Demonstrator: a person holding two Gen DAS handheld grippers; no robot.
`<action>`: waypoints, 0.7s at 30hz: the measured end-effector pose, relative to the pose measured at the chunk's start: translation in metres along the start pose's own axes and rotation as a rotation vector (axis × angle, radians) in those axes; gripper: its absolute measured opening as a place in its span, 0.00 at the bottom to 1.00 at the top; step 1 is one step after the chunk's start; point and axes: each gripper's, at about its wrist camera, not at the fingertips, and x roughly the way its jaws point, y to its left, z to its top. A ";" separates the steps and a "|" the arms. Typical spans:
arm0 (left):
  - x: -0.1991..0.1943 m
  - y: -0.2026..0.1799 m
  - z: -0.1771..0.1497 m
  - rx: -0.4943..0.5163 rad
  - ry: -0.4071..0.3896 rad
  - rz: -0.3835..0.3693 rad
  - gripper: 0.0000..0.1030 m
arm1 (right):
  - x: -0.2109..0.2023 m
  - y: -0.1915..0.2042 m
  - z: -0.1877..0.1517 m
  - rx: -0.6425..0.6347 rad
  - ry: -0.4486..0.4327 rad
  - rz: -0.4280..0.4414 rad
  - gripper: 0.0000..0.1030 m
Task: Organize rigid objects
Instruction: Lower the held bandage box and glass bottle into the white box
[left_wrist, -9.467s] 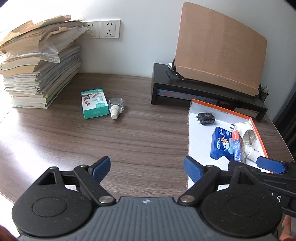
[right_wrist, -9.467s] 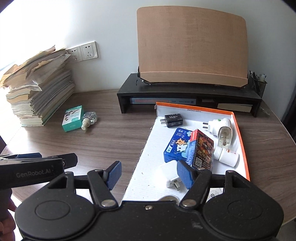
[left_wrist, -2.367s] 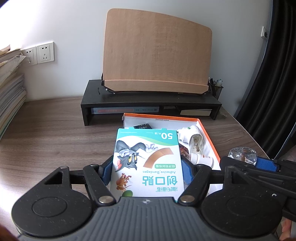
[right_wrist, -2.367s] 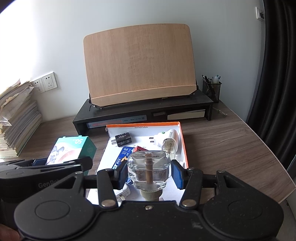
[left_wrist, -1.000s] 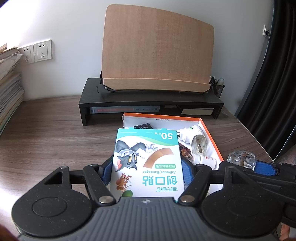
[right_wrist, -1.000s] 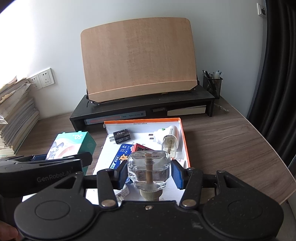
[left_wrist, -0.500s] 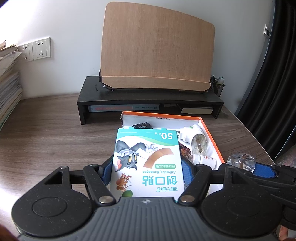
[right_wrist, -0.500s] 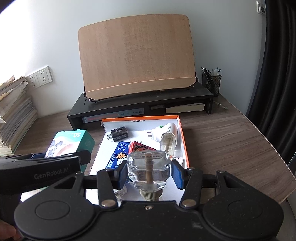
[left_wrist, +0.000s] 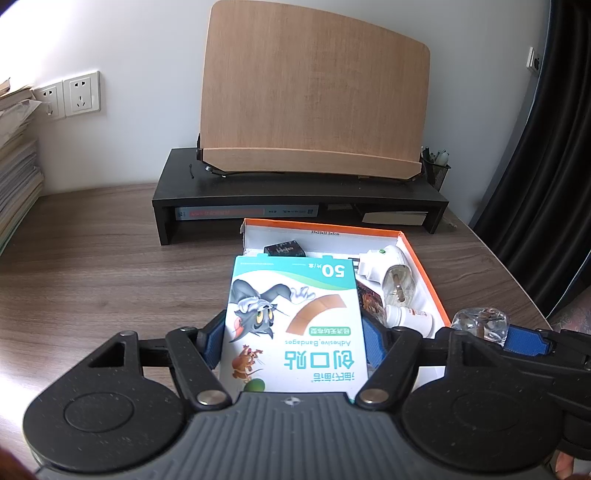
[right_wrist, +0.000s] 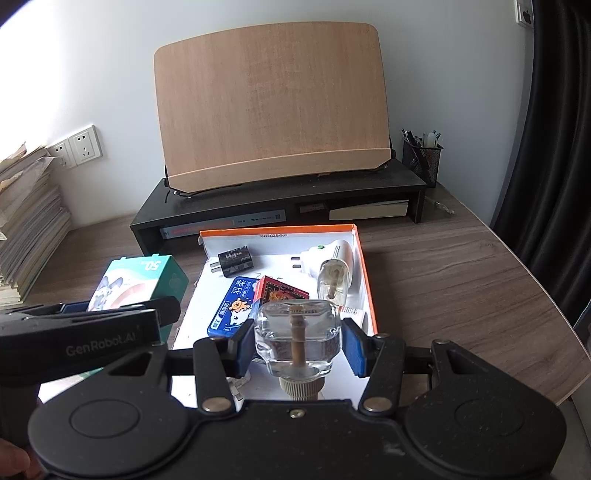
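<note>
My left gripper (left_wrist: 293, 341) is shut on a green and white bandage box (left_wrist: 291, 325) and holds it over the near left part of the orange-rimmed white tray (left_wrist: 419, 258). My right gripper (right_wrist: 297, 345) is shut on a clear glass liquid bottle (right_wrist: 297, 334), cap toward me, above the tray's (right_wrist: 364, 266) near end. The bandage box (right_wrist: 136, 280) and left gripper also show at the left in the right wrist view. The bottle (left_wrist: 478, 325) shows at the right in the left wrist view.
In the tray lie a black charger (right_wrist: 234, 260), a blue box (right_wrist: 232, 310), a red box (right_wrist: 282, 291), a white plug-in vaporizer (right_wrist: 332, 266) and a small white bottle (left_wrist: 408, 317). Behind stand a black riser (right_wrist: 280, 210) with a wooden board, a pen cup (right_wrist: 423, 155), and stacked papers (right_wrist: 26, 221).
Both grippers, each still holding its object, have drifted slightly forward and lower toward the tray. The grips have not changed.
</note>
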 end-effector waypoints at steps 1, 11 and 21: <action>0.000 0.000 0.000 -0.001 0.000 0.000 0.69 | 0.000 0.000 0.000 -0.001 0.002 0.001 0.58; 0.002 0.001 0.000 -0.002 0.002 0.001 0.70 | 0.003 0.001 0.000 -0.005 0.009 0.000 0.58; 0.004 0.003 0.002 -0.003 0.005 0.007 0.70 | 0.008 0.000 -0.002 -0.006 0.038 0.002 0.58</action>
